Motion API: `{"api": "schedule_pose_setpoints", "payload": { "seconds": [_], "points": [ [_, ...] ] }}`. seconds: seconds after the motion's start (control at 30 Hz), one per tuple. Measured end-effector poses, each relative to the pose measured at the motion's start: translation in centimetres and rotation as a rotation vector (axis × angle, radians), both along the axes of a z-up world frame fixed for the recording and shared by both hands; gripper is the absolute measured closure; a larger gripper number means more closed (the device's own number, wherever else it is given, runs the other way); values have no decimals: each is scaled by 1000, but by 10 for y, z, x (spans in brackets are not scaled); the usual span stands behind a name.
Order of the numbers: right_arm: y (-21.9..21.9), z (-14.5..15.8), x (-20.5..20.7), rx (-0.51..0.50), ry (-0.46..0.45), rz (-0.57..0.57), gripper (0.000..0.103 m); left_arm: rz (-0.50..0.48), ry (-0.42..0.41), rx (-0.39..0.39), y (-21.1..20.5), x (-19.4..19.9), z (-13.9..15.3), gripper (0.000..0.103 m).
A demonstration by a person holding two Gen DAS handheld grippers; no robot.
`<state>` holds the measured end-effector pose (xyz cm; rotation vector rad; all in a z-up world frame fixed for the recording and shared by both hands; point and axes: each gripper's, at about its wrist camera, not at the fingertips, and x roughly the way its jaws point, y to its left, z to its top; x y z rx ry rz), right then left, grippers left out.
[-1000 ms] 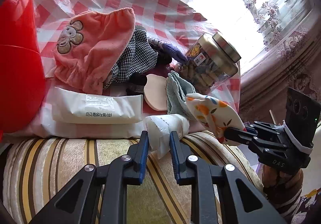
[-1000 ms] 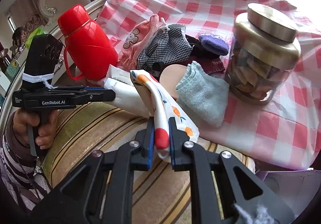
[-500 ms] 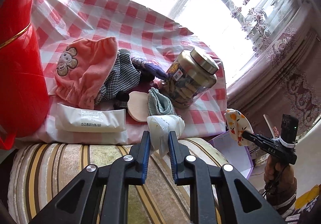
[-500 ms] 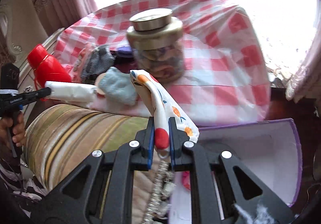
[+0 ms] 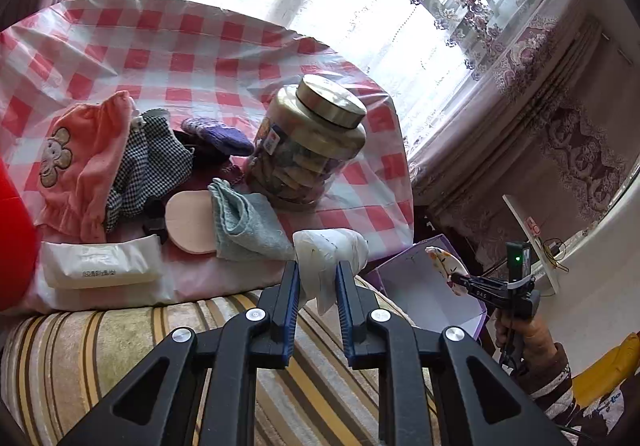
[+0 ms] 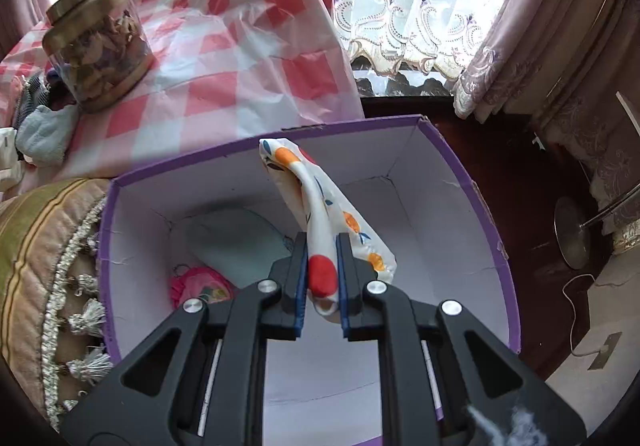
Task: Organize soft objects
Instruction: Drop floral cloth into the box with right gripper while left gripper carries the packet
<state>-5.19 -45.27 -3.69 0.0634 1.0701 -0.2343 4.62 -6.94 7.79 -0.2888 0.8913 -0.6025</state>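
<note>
My left gripper (image 5: 316, 276) is shut on a white plastic-wrapped soft pack (image 5: 330, 250), lifted above the striped cushion (image 5: 120, 350). My right gripper (image 6: 322, 266) is shut on a white cloth with orange and red spots (image 6: 320, 206), held over the open purple box (image 6: 472, 182). Inside the box lie a pale green soft piece (image 6: 236, 242) and a small pink item (image 6: 200, 286). On the checked tablecloth (image 5: 192, 62) remain a pink hat (image 5: 80, 162), a houndstooth cloth (image 5: 148, 162), a purple knit piece (image 5: 216, 134), a grey-green cloth (image 5: 248, 222), a round beige pad (image 5: 188, 222) and a white wipes pack (image 5: 100, 266).
A glass jar with a gold lid (image 5: 312, 142) stands on the table right of the cloth pile. A red bottle (image 5: 12, 238) fills the left edge. The purple box (image 5: 424, 286) sits on the floor beside the cushion. Curtains and a window lie behind.
The right gripper swung the spotted cloth away from the table to above the purple box. The left gripper lifted the white pack up and back from the table edge.
</note>
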Motion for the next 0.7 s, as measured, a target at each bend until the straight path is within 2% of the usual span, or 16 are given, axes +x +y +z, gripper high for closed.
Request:
{"api": "schedule_pose_setpoints", "payload": {
  "seconds": [0.23, 0.33, 0.4, 0.47, 0.53, 0.7],
  "points": [
    [-14, -39, 13, -8, 82, 21, 86, -68, 12, 34, -38, 3, 0, 85],
    [-14, -50, 17, 9, 125, 52, 76, -104, 17, 53, -57, 6, 0, 84],
    [-16, -51, 15, 24, 124, 49, 59, -137, 18, 64, -73, 8, 0, 84],
    [-21, -45, 8, 26, 105, 28, 53, -178, 21, 72, -93, 11, 0, 84],
    [-28, -32, -1, 38, 56, 6, 52, -230, 30, 79, -117, 15, -2, 84],
    [-54, 3, -29, 42, -69, -100, 41, -400, 43, 107, -192, 21, -12, 84]
  ]
}}
